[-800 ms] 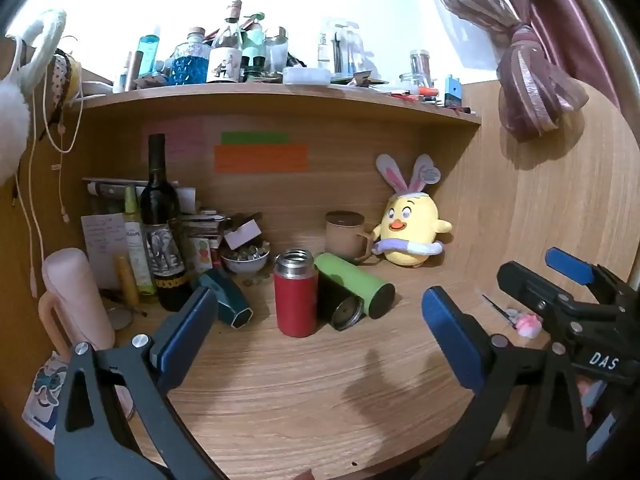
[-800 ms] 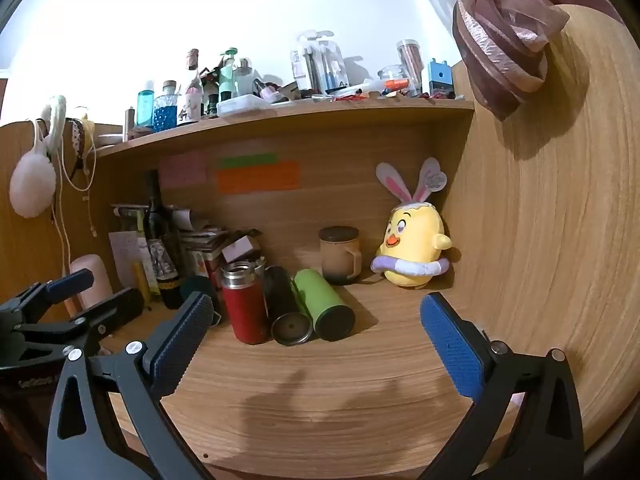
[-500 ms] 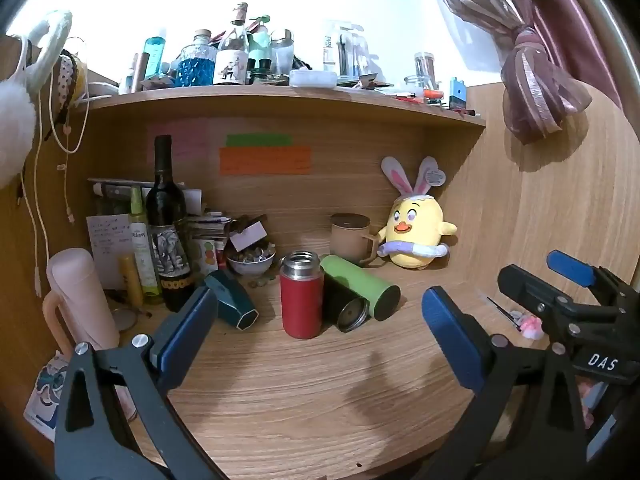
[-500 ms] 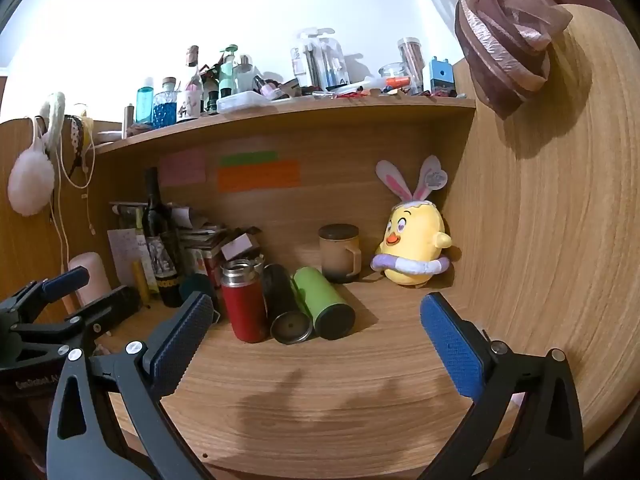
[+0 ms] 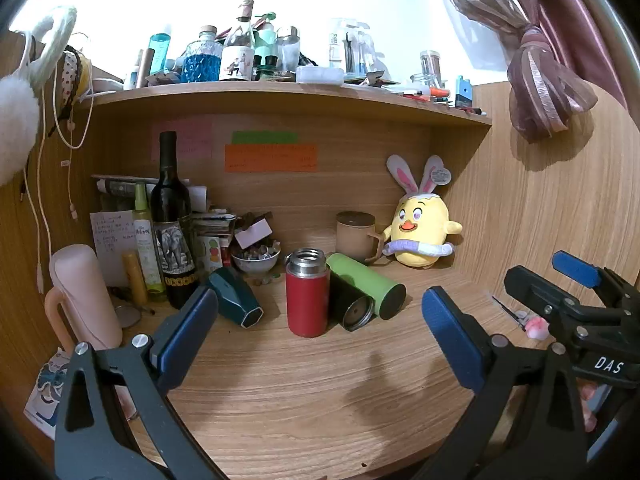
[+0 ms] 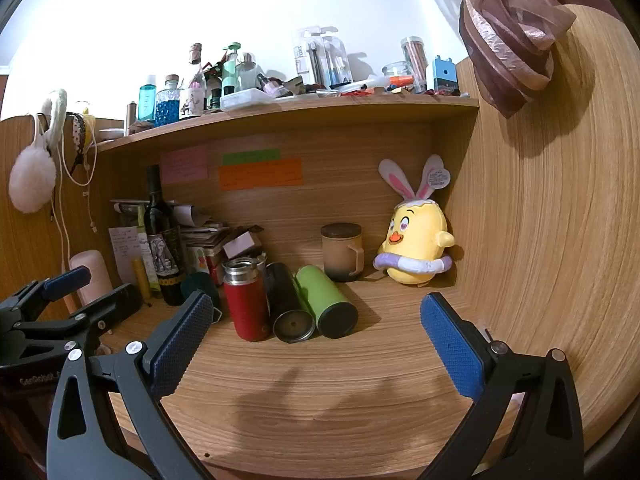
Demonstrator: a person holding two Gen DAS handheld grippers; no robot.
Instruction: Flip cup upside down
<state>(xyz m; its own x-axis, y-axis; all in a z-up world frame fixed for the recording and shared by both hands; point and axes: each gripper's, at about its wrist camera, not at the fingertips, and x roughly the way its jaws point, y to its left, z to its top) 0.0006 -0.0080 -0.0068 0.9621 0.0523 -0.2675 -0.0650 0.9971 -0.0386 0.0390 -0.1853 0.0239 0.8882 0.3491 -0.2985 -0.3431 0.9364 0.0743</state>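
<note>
Both my claws, left gripper and right gripper, hang spread apart and empty. Red cup stands upright mid-desk toward the back edge, touching the black tumbler. Risk: a jaw nudges that tumbler and rolls it.

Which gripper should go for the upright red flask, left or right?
Left, marginally. The red flask stands nearly centred ahead of the open left gripper; the right gripper, also open, sees it off to its left.
</note>
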